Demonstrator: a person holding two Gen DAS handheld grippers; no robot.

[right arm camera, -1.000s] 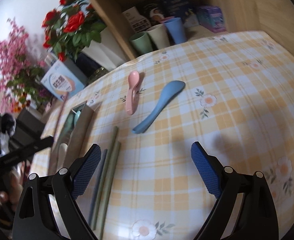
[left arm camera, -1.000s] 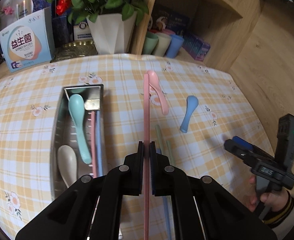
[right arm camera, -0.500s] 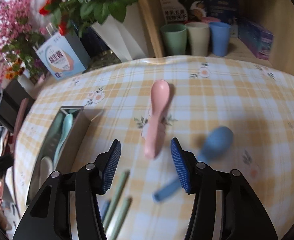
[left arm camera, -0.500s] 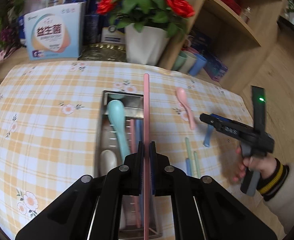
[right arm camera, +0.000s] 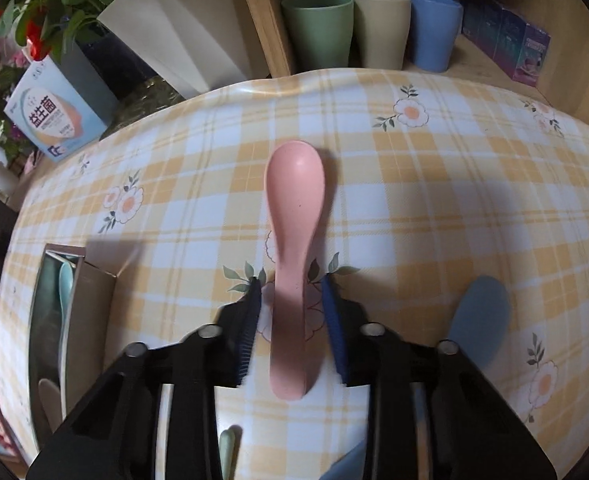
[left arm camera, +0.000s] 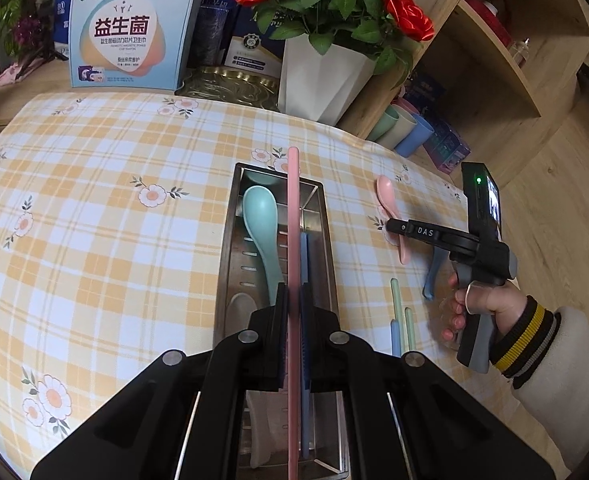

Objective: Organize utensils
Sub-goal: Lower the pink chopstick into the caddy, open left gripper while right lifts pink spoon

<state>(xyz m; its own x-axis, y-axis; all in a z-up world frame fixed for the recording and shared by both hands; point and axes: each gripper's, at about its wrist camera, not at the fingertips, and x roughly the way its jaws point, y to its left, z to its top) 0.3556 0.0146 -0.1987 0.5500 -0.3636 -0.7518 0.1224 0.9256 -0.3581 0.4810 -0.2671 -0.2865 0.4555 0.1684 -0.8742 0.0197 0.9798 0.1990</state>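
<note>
My left gripper (left arm camera: 293,300) is shut on a pink chopstick (left arm camera: 293,216) and holds it lengthwise over the metal tray (left arm camera: 226,248). In the tray lie a teal spoon (left arm camera: 260,224), a beige spoon and a blue chopstick (left arm camera: 304,256). My right gripper (right arm camera: 292,312) is partly open, its fingers on either side of the handle of a pink spoon (right arm camera: 294,216) that lies on the checked cloth; it also shows in the left wrist view (left arm camera: 394,229). A blue spoon (right arm camera: 480,316) lies to its right.
Green and blue chopsticks (left arm camera: 400,316) lie between the tray and the right gripper. A white vase of roses (left arm camera: 322,76), a probiotic box (left arm camera: 128,36) and three cups (right arm camera: 374,28) stand along the back by a wooden shelf.
My left gripper has carried the pink chopstick from beside the tray to above it. My right gripper has moved in over the pink spoon and narrowed around its handle.
</note>
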